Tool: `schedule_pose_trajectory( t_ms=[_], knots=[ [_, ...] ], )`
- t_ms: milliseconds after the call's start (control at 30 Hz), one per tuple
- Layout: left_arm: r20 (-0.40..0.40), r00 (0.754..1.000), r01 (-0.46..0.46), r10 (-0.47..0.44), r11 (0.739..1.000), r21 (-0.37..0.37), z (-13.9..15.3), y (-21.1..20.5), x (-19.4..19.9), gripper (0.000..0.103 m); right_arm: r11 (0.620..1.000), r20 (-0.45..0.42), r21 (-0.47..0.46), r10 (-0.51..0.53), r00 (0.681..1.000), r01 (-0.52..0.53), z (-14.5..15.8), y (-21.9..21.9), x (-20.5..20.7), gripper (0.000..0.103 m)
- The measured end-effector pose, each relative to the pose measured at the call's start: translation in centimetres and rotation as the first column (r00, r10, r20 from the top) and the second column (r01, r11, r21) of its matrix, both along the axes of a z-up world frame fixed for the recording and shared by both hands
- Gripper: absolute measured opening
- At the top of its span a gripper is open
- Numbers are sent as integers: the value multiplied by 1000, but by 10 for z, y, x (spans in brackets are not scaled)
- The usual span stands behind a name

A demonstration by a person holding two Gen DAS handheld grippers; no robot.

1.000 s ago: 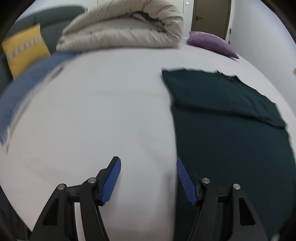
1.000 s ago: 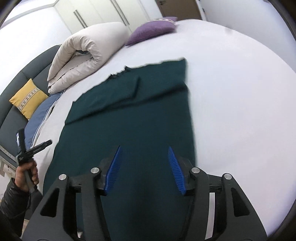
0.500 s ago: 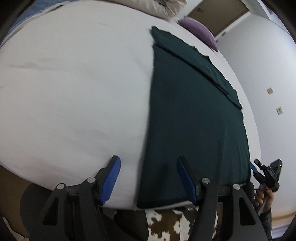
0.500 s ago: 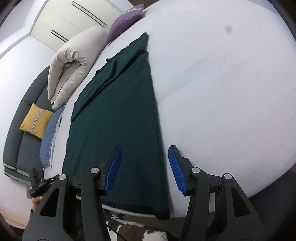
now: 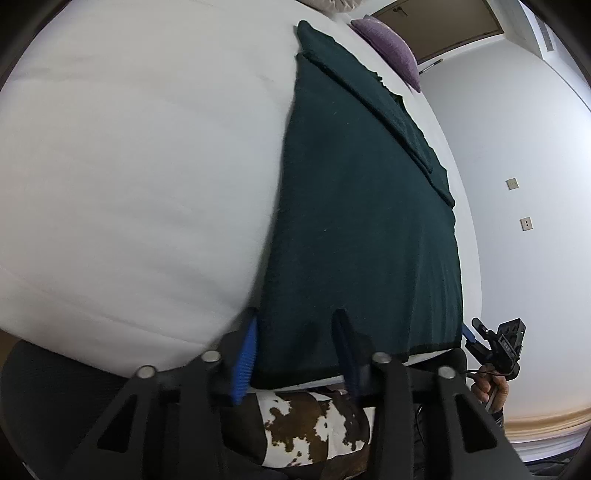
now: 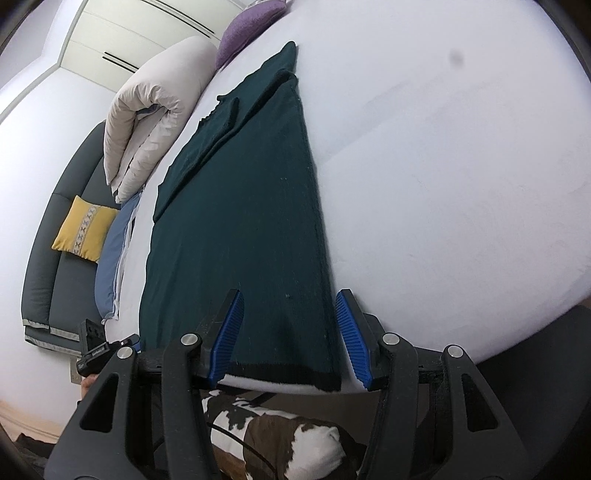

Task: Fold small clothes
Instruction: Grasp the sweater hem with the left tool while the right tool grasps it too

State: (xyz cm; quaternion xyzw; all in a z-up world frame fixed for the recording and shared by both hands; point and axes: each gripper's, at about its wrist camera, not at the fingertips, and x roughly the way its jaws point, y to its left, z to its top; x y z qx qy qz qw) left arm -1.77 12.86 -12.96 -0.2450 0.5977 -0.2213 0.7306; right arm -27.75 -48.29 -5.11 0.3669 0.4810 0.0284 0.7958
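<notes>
A dark green garment [image 5: 362, 221] lies flat on the white bed [image 5: 129, 166], with a folded part at its far end. My left gripper [image 5: 295, 350] straddles the garment's near left corner at the bed's front edge. Its jaws are closing, and the fabric between them still lies flat. My right gripper [image 6: 290, 338] stands open astride the near right corner of the garment [image 6: 240, 221], with the hem between its blue pads [image 6: 352, 339]. Each view shows the other gripper small at the far corner, held in a hand.
A rolled beige duvet [image 6: 155, 110] and a purple pillow [image 6: 251, 26] lie at the head of the bed. A dark sofa with a yellow cushion [image 6: 85, 232] and a blue cloth [image 6: 114, 254] stands to the left. Brown-and-white patterned fabric [image 5: 306, 432] shows below the bed's edge.
Both grippers tipped downward and drew back to the bed's near edge, onto the garment's two near corners. The left jaws have narrowed around their corner; the right jaws kept their width.
</notes>
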Motion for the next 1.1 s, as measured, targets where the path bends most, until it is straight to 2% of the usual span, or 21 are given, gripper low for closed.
schedule_pose_trajectory(
  t_ms=[367, 467, 533, 567, 867, 1033, 1100],
  knots=[
    [-9, 1000, -2, 2, 999, -32, -2, 2, -3, 35, 999, -41, 32, -18, 999, 19, -5, -19, -18, 50],
    [-12, 1000, -15, 15, 1000, -24, -3, 4, -2, 23, 999, -54, 26, -18, 998, 19, -5, -19, -19, 50],
    [-17, 999, -28, 28, 999, -19, -4, 8, -2, 11, 1000, -72, 15, -17, 997, 18, -4, -19, -20, 50],
    [-18, 999, -35, 35, 999, -19, -5, 8, -2, 9, 1000, -78, 9, -16, 997, 17, -3, -19, -21, 50],
    [0, 999, -47, 47, 999, -21, -4, 8, -4, 7, 999, -147, 50, 12, 989, -5, -16, -14, -15, 51],
    [7, 999, -48, 48, 999, -24, -3, 12, -6, 7, 998, -155, 59, 29, 987, -20, -20, -9, -4, 52],
    [12, 999, -47, 47, 999, -23, -2, 12, -6, 7, 997, -149, 62, 44, 988, -35, -18, -4, -2, 48]
  ],
)
